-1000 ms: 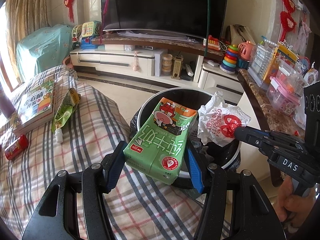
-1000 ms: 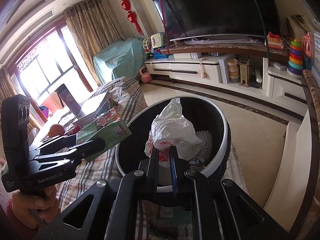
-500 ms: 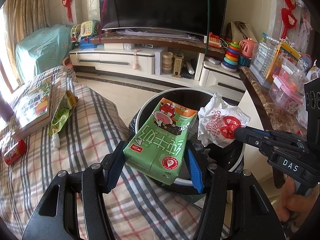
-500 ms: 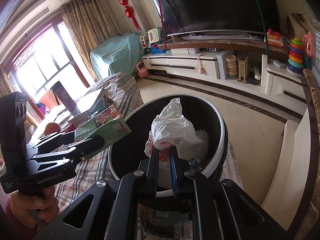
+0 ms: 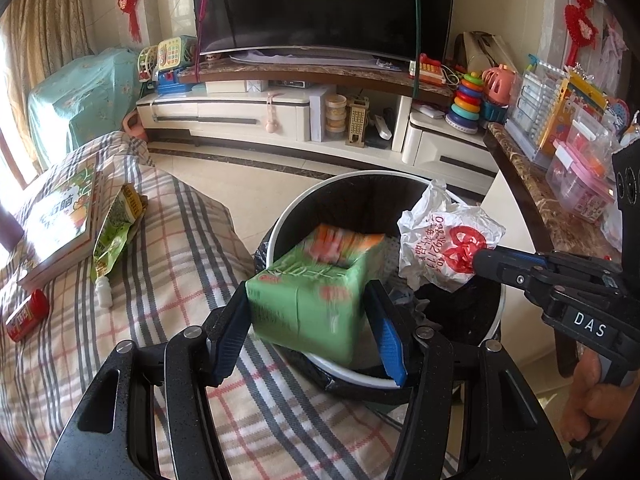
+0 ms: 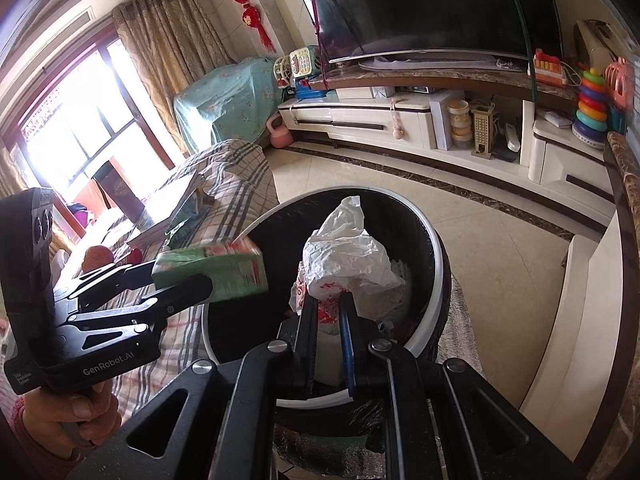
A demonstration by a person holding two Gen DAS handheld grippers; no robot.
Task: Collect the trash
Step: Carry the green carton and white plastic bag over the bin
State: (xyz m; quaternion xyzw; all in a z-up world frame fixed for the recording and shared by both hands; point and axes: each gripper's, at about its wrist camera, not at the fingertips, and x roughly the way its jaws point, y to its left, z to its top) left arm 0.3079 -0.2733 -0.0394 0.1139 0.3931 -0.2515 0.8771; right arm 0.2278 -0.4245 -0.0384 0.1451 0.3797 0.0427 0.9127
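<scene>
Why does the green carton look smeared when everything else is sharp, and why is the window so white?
Left wrist view: the green milk carton is motion-blurred, print unreadable, while the crumpled white plastic bag stays crisp. Right wrist view: the carton is blurred too; the window is overexposed by daylight. Both views bend straight edges, fisheye-style.

A large dark television (image 5: 320, 4) is standing on a marble-topped TV cabinet (image 5: 280, 76), with a toy telephone (image 5: 170, 54) sitting near its left end and a rainbow ring stacker (image 5: 466, 102) standing to the right. Red knot ornaments (image 6: 244, 4) are hanging by the beige curtains (image 6: 160, 56), and a teal cloth cover (image 5: 80, 96) is draping something below them. A picture book (image 5: 60, 220) is lying on the plaid cloth (image 5: 168, 280).
</scene>
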